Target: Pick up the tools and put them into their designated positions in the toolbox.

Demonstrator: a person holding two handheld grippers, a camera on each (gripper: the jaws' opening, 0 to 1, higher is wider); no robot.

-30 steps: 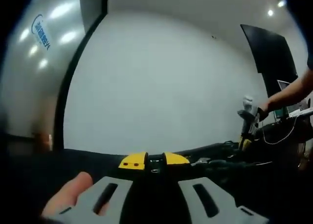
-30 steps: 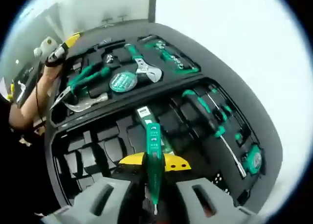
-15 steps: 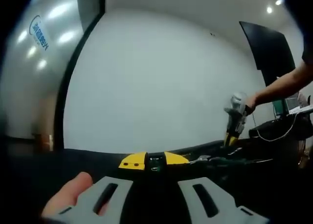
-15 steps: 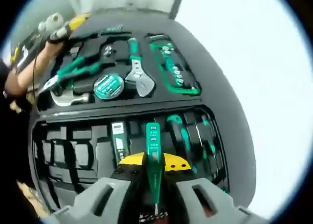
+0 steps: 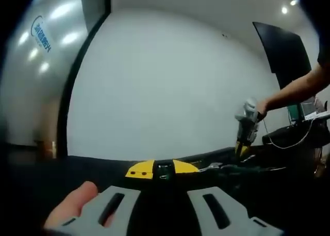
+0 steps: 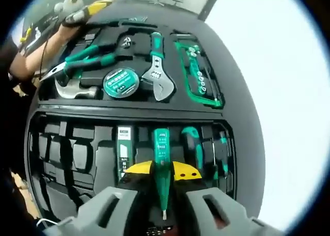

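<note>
My right gripper (image 6: 162, 197) is shut on a green tester pen (image 6: 161, 164), which points up along the jaws over the lower tray of the open black toolbox (image 6: 242, 138). Just left of the pen a second green tester (image 6: 124, 149) lies in a slot. To its right, green screwdrivers (image 6: 194, 143) lie in theirs. The upper tray holds a wrench (image 6: 158, 73), a round tape measure (image 6: 119, 83), pliers (image 6: 82, 61), a hammer (image 6: 72, 90) and a socket rail (image 6: 198, 73). My left gripper (image 5: 162, 197) stands open with nothing between its jaws, facing a white wall.
A person's hand with a yellow-handled tool (image 6: 80, 10) reaches over the toolbox's far left corner. That tool (image 5: 246, 125) also hangs at the right in the left gripper view, below a dark screen (image 5: 283, 53). A fingertip (image 5: 69, 210) rests beside my left jaw.
The right view has swung so the toolbox lies squarer and nearer, with the pen still held. In the left view the other person's hand lifted the yellow-handled tool and moved it left.
</note>
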